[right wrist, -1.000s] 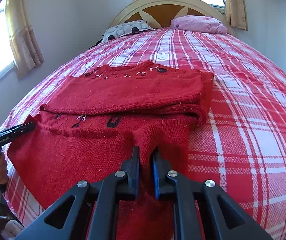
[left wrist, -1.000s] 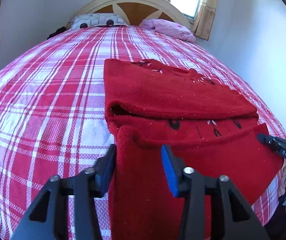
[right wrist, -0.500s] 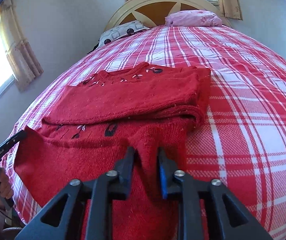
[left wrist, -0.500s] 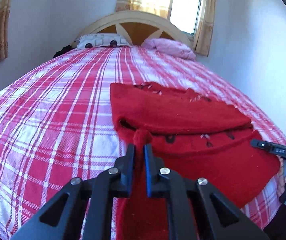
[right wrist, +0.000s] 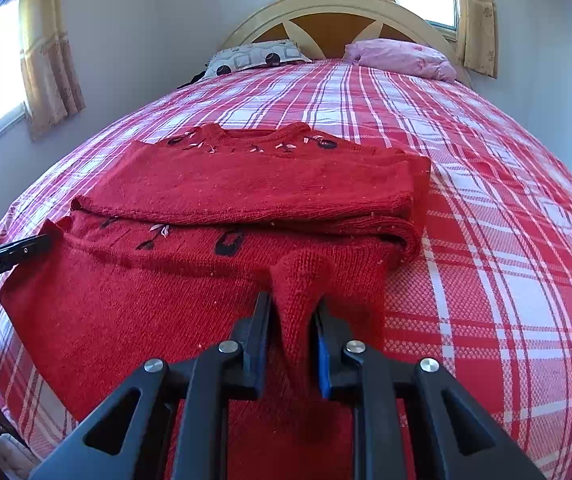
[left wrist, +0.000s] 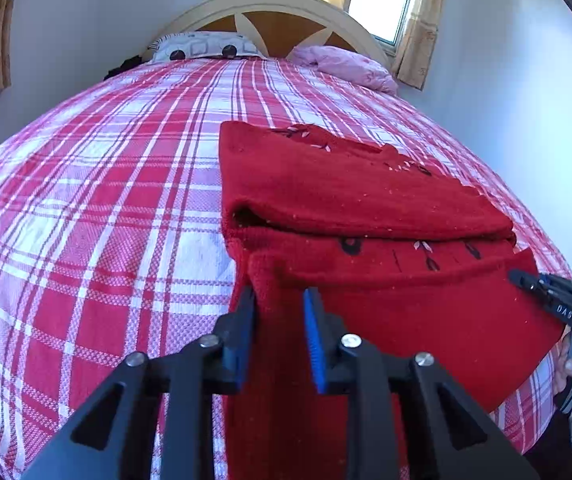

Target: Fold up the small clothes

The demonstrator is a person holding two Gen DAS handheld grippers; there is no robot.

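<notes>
Red knit sweater [left wrist: 366, 200], embroidered neckline, partly folded, flat on plaid bedspread [left wrist: 105, 200]
</notes>
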